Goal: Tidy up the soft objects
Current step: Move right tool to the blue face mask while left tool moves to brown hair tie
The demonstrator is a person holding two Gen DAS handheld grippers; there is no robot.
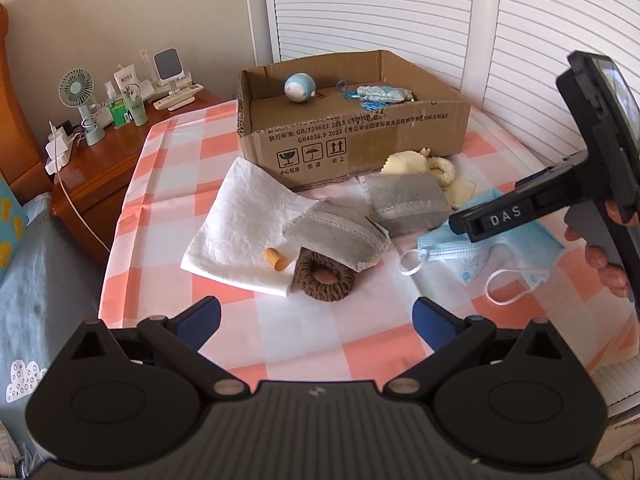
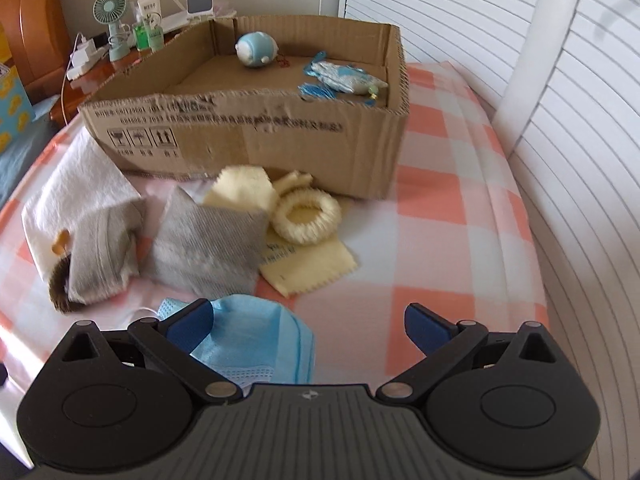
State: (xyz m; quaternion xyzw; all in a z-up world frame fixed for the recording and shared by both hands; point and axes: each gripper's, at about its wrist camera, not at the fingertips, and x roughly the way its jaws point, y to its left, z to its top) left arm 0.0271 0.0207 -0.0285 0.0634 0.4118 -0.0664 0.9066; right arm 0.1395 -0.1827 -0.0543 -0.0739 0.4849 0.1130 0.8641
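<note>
An open cardboard box (image 1: 360,136) (image 2: 248,136) holds a blue round toy (image 1: 299,87) (image 2: 256,49) and a blue sachet (image 1: 380,95) (image 2: 346,76). In front of it lie a white cloth (image 1: 244,224), two grey pouches (image 1: 340,236) (image 1: 406,202), a brown ring (image 1: 325,276), an orange earplug (image 1: 275,259), a cream ring (image 2: 306,216), a yellow cloth (image 2: 308,264) and blue face masks (image 1: 480,256) (image 2: 256,340). My left gripper (image 1: 316,322) is open and empty, short of the brown ring. My right gripper (image 2: 306,330) is open over the masks; its body also shows in the left wrist view (image 1: 520,214).
A wooden nightstand (image 1: 104,168) at the left carries a small fan (image 1: 78,92), bottles and a charger. White slatted doors (image 1: 400,8) stand behind the bed. The checked sheet (image 1: 320,344) covers the bed, with its edge at the left.
</note>
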